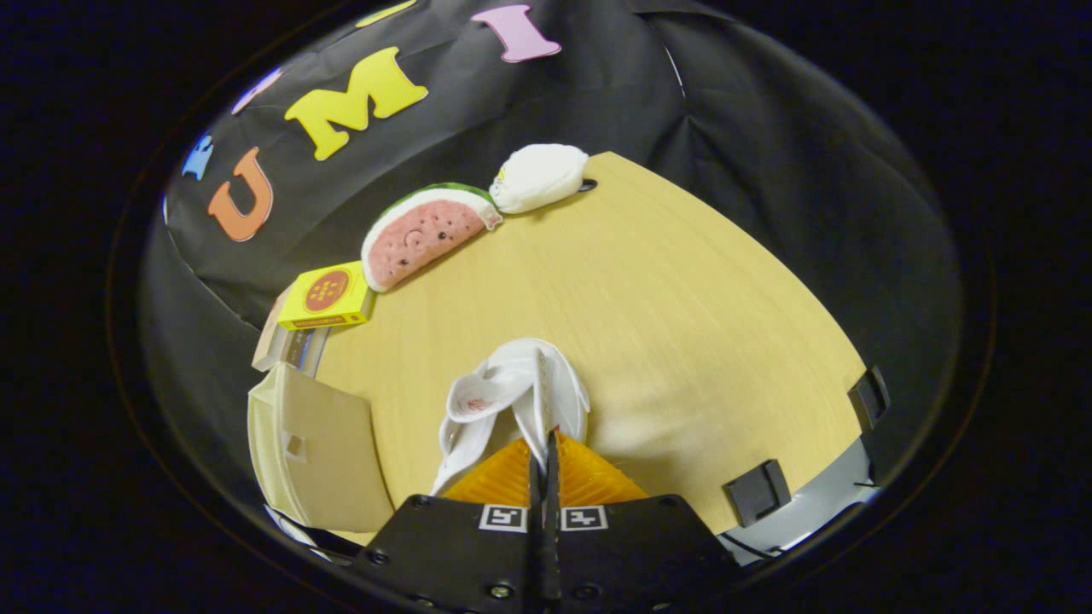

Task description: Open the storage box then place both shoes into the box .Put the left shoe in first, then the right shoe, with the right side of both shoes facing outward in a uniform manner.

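My gripper (543,442) is shut, with both fingers pinched on a thin edge of a white shoe (503,396). The shoe is a soft slipper with a small red mark inside. It hangs just ahead of the fingertips, above the wooden table (682,324). The cream storage box (311,443) stands to the left of the fingers at the table's edge. A flat panel with a small square notch faces me. I cannot tell whether the box is open.
Beyond the storage box sits a yellow carton (328,296) on a grey one. A watermelon-slice plush (422,232) and a white plush (539,176) lie along the far edge. Two black clamps (755,490) grip the near right edge.
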A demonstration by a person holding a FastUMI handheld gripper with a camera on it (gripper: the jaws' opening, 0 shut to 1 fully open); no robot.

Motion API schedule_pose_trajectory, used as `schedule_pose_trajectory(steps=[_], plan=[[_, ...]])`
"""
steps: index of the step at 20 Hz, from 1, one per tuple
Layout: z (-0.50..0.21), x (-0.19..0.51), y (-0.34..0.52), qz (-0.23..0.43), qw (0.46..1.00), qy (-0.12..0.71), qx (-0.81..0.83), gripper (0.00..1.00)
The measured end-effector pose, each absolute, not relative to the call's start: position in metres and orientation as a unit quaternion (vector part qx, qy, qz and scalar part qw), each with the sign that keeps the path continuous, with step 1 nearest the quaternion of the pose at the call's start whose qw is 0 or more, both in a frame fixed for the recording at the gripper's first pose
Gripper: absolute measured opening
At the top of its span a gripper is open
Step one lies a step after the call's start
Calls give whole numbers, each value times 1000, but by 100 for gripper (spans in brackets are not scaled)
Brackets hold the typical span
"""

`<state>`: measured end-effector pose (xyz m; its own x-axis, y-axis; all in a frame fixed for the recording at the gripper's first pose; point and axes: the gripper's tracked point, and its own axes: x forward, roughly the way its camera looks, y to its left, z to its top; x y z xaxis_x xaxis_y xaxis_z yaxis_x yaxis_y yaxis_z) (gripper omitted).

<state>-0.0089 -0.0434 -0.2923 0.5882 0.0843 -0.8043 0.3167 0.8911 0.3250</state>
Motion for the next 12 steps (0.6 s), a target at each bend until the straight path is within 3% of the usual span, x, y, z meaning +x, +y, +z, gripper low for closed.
schedule_pose_trajectory(steps=[5,12], plan=[[-227,-1,45,-35,880,414,230,0],[-200,7,161,11,875,407,264,0]])
